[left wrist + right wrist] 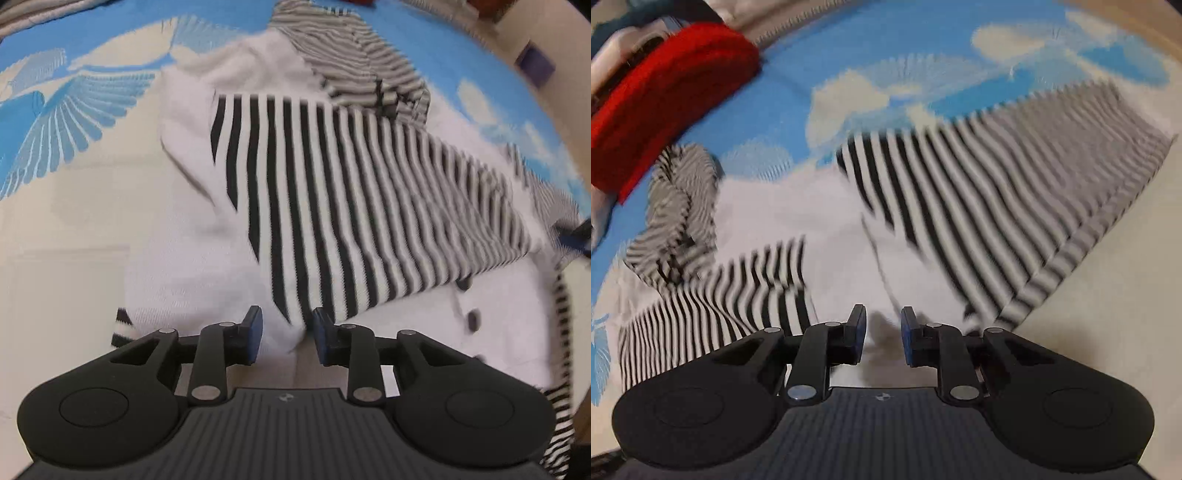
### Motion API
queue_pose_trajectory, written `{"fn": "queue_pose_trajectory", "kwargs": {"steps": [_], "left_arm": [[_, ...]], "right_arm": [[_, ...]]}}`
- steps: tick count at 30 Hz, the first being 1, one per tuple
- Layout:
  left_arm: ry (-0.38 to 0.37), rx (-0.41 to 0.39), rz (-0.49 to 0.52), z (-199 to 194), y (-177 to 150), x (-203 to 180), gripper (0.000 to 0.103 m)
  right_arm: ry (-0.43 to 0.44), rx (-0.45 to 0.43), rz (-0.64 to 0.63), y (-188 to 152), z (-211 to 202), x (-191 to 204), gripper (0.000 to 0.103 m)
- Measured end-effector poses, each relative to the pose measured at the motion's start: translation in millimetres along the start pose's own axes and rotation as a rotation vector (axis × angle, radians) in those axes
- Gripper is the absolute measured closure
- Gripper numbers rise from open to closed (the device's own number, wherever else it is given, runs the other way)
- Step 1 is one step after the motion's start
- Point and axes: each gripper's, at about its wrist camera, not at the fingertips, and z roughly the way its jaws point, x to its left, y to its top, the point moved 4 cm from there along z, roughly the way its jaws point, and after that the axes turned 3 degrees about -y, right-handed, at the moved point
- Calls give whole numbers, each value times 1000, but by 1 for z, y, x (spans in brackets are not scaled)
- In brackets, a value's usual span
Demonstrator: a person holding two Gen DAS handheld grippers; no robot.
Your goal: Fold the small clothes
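Observation:
A small garment of white cloth with black-and-white striped panels lies spread on the bed cover, blurred in both views. My left gripper points down at its near edge. The jaws stand apart, and a white fold of the garment sits loosely between them. In the right wrist view the same garment fills the middle. My right gripper hovers over its white part with jaws apart and nothing gripped. Dark buttons show on the white part at the right.
The bed cover is blue with white birds and clouds. A second crumpled piece with fine grey stripes lies beyond the garment. A red cloth item rests at the far left of the right wrist view.

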Motion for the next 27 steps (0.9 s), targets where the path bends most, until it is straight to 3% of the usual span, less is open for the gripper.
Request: {"fn": "queue_pose_trajectory", "kwargs": {"steps": [4,11,20,27], "left_arm": [[-6,-95,3,-22,6,-7,70],[22,-258,112,-49,11,-40,64],[-5,-290,102,-48,14,-54,64],[-15,-283,89,-42,16,-57,64]], "right_arm": [[19,-78,5,20,-21,-16,71],[-47,-179,88,53,-41,-87,68],[-133,-252,269,71,-48,-190,68],[-128,-247,411,70,-31,-241,68]]}}
